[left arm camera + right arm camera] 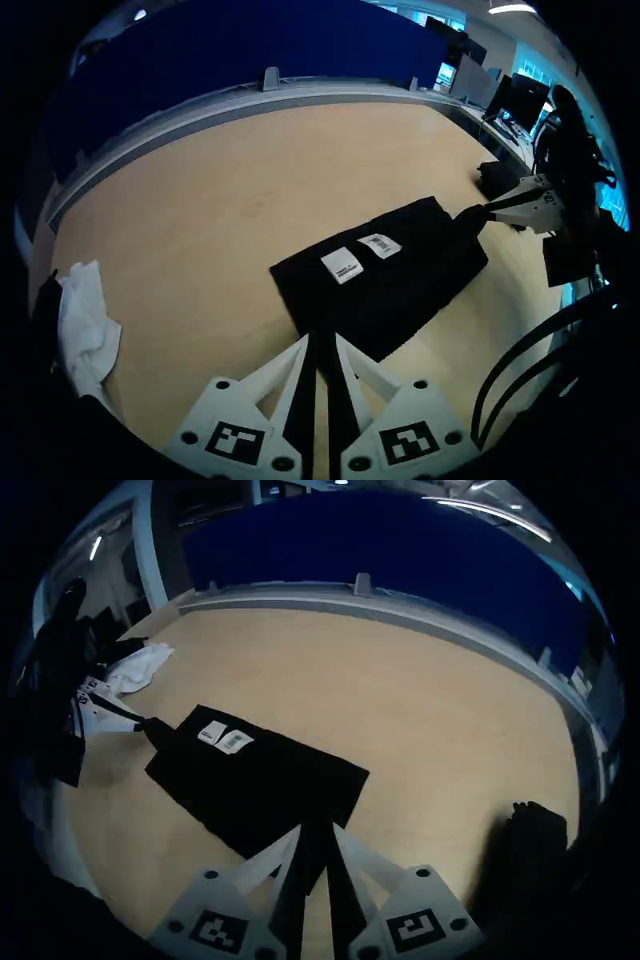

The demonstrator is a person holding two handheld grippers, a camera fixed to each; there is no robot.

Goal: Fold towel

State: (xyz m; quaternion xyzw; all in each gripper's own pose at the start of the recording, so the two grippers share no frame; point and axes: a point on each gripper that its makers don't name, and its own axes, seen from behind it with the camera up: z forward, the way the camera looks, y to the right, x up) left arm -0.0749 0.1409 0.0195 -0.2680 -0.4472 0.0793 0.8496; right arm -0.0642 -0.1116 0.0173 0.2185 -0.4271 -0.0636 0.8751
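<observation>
You have a pale wooden table [200,208] before you, backed by a blue divider [240,40]. A crumpled white cloth [84,324] lies at one edge, a dark bundle [532,832] well apart near another. Monitors [520,96] stand beyond.

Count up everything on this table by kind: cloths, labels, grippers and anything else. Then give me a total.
1 black towel
1 white cloth, crumpled at the table's edge
2 white labels on the towel
2 grippers: left gripper, right gripper
1 black bundle, kind unclear
Total: 7
</observation>
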